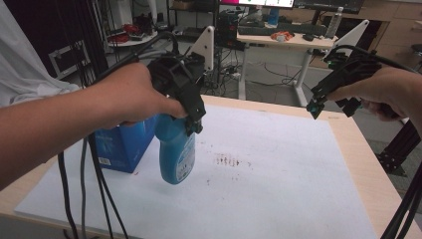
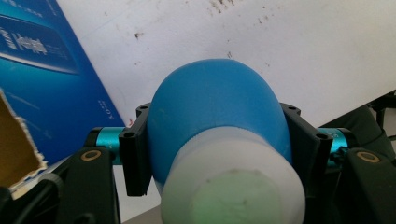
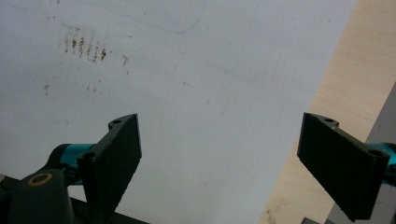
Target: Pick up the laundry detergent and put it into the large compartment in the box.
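Observation:
A blue bottle [image 1: 175,154] with a white cap end [image 2: 233,186] hangs in the air above the white sheet [image 1: 278,179], its rounded body [image 2: 210,93] pointing down. My left gripper [image 1: 194,122] is shut on it, with both black jaws pressed against the bottle's sides in the left gripper view [image 2: 215,119]. My right gripper [image 1: 332,107] hovers at the right over the sheet's far corner. Its jaws stand wide apart with nothing between them in the right gripper view [image 3: 222,128].
A blue cardboard box [image 1: 122,147] stands on the sheet just left of the bottle, also at the left of the left gripper view [image 2: 42,70]. Brown stains [image 1: 226,161] mark the sheet's middle. Bare wooden tabletop [image 1: 358,149] borders the sheet at right. Cables [image 1: 94,199] hang at the front left.

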